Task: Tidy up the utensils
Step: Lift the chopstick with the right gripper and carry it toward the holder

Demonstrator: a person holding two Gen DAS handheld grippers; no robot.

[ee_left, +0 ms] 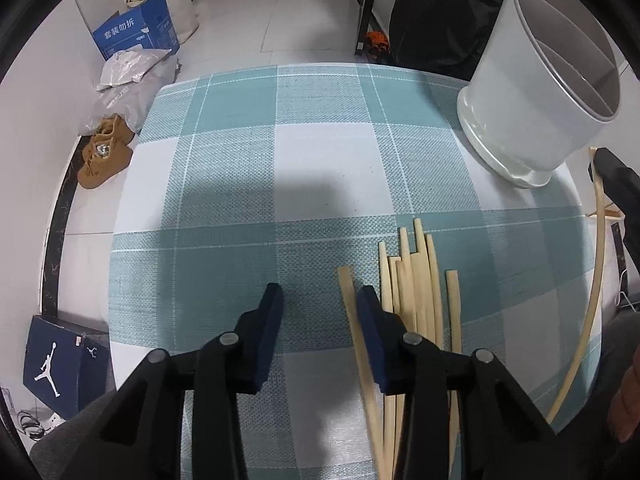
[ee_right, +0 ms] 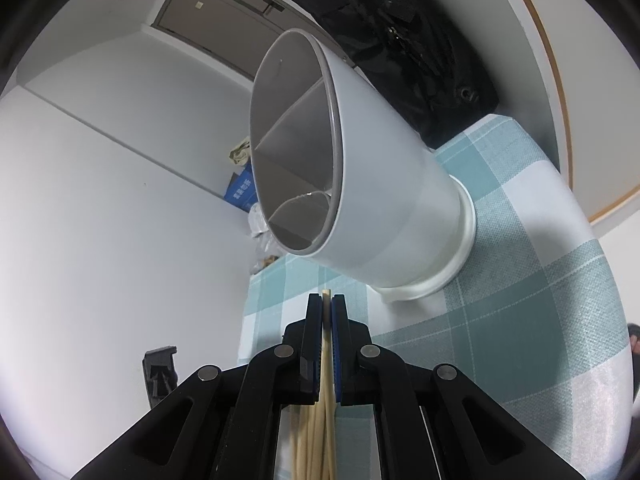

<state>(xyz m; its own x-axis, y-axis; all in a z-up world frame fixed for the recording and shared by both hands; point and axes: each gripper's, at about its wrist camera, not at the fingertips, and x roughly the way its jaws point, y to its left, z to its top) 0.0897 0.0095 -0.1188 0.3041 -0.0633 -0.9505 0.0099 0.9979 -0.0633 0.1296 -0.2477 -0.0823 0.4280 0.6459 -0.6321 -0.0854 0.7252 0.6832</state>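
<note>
Left wrist view: left gripper (ee_left: 320, 300) partly open, nothing clamped, one chopstick (ee_left: 347, 292) just inside its right finger. About seven chopsticks lay near tabletop's (ee_left: 224, 160) near edge. One white holder (ee_left: 536, 92) stood at far right corner.

Right wrist view: right gripper (ee_right: 327, 304) was closed on several chopsticks (ee_right: 325, 432); count unclear. Holder (ee_right: 384, 184) ahead, three compartments.

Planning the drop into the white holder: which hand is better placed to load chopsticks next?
Right. Its tool is shut on chopsticks, close to the white holder with its mouth in plain view. The left tool is open over the loose chopsticks on the checked cloth, gripping none.
</note>
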